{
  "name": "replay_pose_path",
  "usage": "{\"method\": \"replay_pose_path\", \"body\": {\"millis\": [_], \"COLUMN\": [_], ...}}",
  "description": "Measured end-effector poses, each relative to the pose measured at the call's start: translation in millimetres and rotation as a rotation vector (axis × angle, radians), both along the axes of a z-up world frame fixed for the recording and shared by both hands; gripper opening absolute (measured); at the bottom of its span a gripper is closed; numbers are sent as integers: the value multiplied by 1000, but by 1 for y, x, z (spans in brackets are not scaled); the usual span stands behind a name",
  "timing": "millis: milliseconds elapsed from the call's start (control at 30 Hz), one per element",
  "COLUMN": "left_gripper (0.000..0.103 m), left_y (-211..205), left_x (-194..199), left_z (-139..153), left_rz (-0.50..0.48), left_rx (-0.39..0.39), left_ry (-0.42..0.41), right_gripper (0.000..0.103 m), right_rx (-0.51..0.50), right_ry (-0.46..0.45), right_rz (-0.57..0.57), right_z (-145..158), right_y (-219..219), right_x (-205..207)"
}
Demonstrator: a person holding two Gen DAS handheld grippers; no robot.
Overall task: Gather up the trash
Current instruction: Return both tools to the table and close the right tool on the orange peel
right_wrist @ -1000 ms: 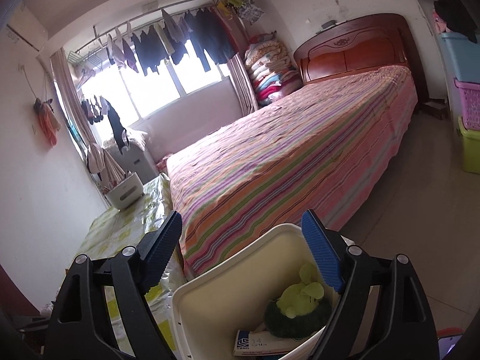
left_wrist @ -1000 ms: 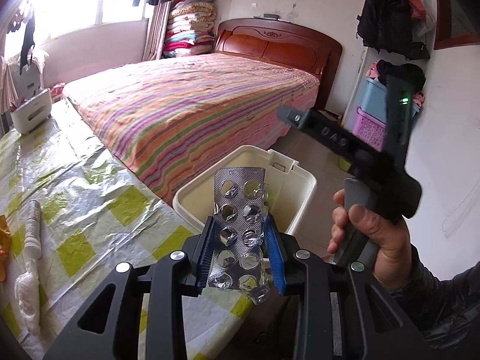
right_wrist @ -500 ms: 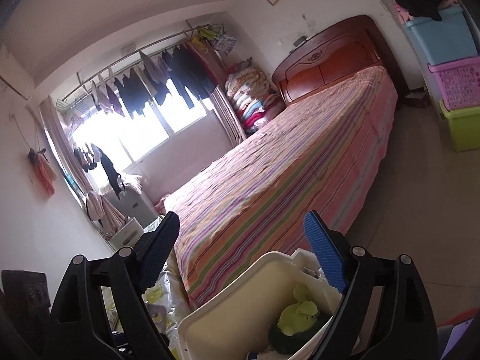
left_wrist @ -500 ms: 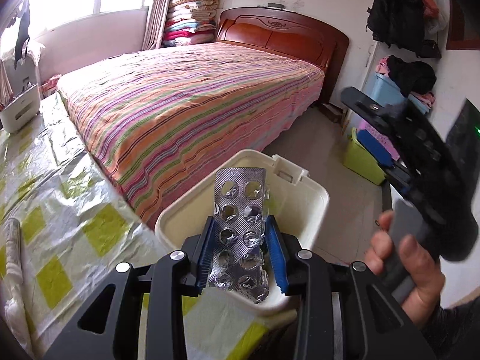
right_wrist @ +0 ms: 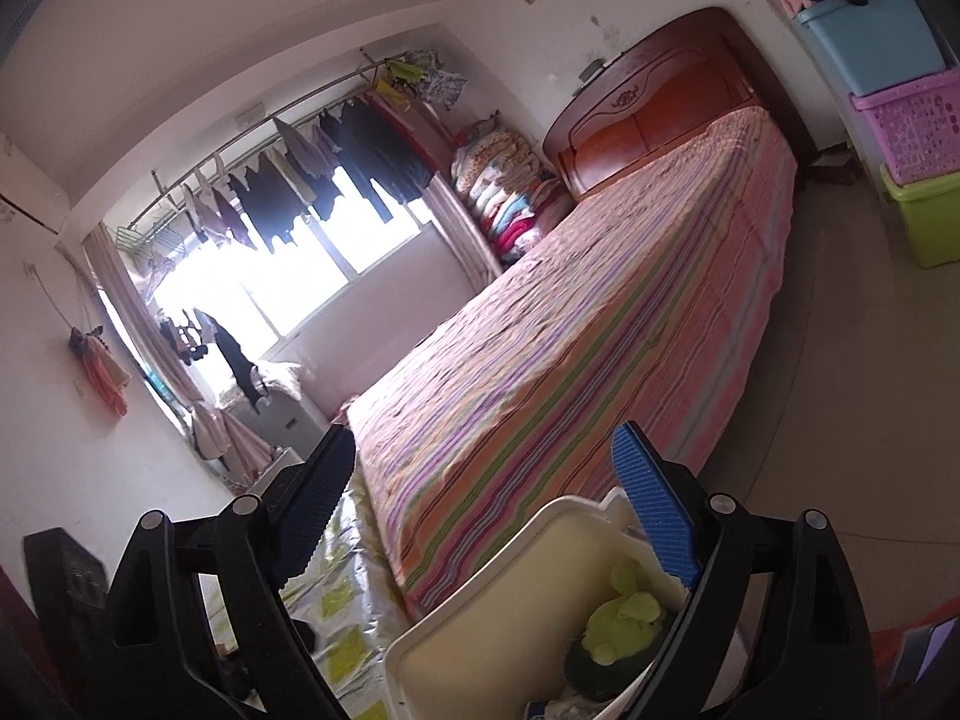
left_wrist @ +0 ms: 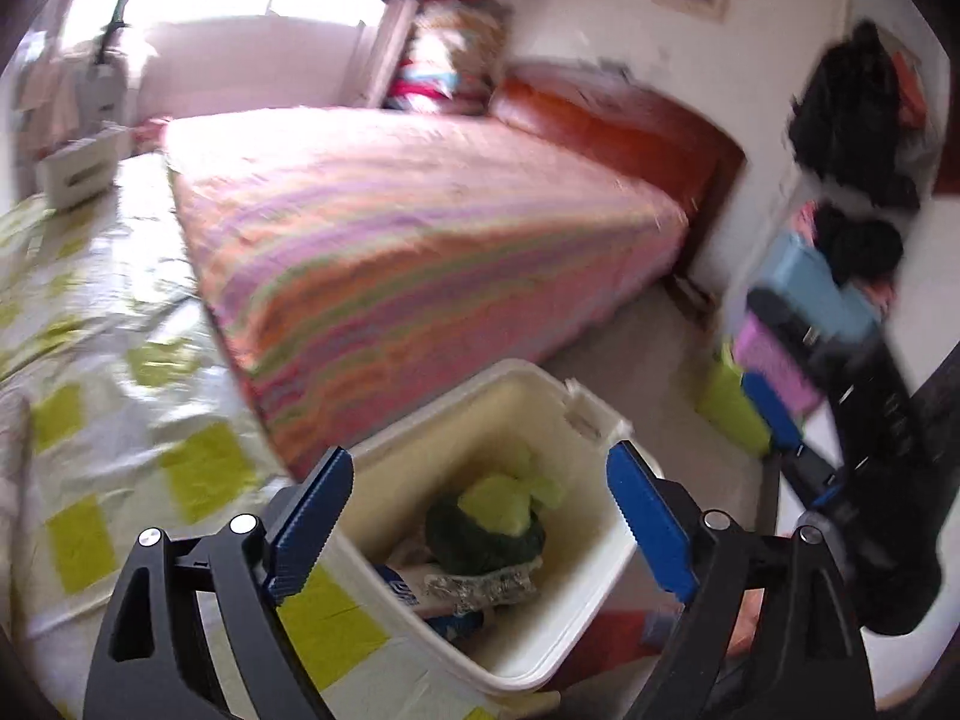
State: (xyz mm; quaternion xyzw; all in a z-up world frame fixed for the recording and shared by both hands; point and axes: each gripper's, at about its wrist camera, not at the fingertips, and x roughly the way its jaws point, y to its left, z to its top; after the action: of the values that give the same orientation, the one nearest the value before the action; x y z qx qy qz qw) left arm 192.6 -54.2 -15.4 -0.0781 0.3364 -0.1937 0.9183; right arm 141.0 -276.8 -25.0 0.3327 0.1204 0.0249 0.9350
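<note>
A cream plastic bin (left_wrist: 600,420) stands at the table's edge beside the bed. Inside it a silver blister pack (left_wrist: 480,591) lies on a box with blue print, next to a yellow-green and dark green bundle (left_wrist: 492,516). Over the bin's mouth my left gripper (left_wrist: 477,462) has its jaws opening, and nothing is between its blue pads. My right gripper (right_wrist: 483,444) points across the bed above the bin's rim (right_wrist: 540,516); its jaws are opening a little wider and are empty. It also shows, blurred, as the right gripper (left_wrist: 840,420) at the right of the left wrist view.
A bed with a striped cover (left_wrist: 420,252) runs along the table with its yellow-checked plastic cloth (left_wrist: 198,468). Blue, purple and green crates (right_wrist: 912,120) are stacked against the right wall. A white box (left_wrist: 78,168) sits at the table's far end.
The left gripper has opened and let go of the blister pack, which now lies in the bin. The left view has moved closer over the bin. The right gripper has rolled and tilted upward.
</note>
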Motion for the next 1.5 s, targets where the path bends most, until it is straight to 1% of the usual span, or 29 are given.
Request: {"method": "replay_pose_path", "body": {"millis": [67, 133, 300, 400, 500, 600, 633, 700, 833, 900, 933, 1000, 1033, 1133, 1233, 1300, 1400, 1500], "left_gripper": [84, 85, 85, 85, 85, 85, 85, 85, 85, 85, 85, 85, 85, 85, 85, 85, 85, 85], "left_y": [14, 27, 55, 73, 102, 149, 174, 203, 273, 304, 313, 337, 343, 366, 379, 388, 405, 418], "left_x": [-19, -37, -73, -90, -105, -120, -126, -131, -123, -121, -124, -134, -136, -143, -151, -152, -155, -160], "left_z": [10, 19, 32, 40, 43, 45, 47, 49, 56, 54, 52, 41, 39, 36, 30, 25, 14, 5], "left_rz": [70, 131, 247, 307, 394, 507, 567, 623, 709, 755, 774, 857, 871, 876, 908, 917, 920, 942], "left_rx": [-9, -6, 3, 9, 30, 10, 1, -7, 36, 78, 80, 58, 52, 17, 25, 11, -46, -90], "left_ry": [-56, -99, -177, -208, -213, -212, -219, -231, -237, -265, -275, -269, -264, -251, -227, -195, -138, -103], "right_gripper": [89, 89, 89, 89, 90, 90, 90, 90, 90, 90, 90, 90, 90, 90, 90, 90, 90, 90], "right_rx": [3, -12, -25, -61, -108, -153, -172, -210, -269, -296, -304, -327, -345, -388, -443, -470, -508, -540], "right_ry": [-2, 8, 7, -8, -9, 6, 7, -2, -31, -38, -31, -24, -21, -35, -30, 7, 52, 77], "right_rz": [34, 72, 178, 243, 330, 410, 438, 495, 632, 715, 761, 839, 874, 969, 1045, 1119, 1208, 1292], "right_z": [1, 1, 4, 9, 11, 8, 9, 12, 26, 31, 31, 32, 32, 38, 34, 22, 5, -1], "right_y": [12, 25, 64, 90, 120, 153, 164, 188, 237, 266, 283, 315, 330, 366, 402, 425, 448, 469], "right_x": [2, 6, 10, 9, 8, 8, 8, 8, 11, 12, 16, 21, 25, 32, 35, 35, 35, 33]}}
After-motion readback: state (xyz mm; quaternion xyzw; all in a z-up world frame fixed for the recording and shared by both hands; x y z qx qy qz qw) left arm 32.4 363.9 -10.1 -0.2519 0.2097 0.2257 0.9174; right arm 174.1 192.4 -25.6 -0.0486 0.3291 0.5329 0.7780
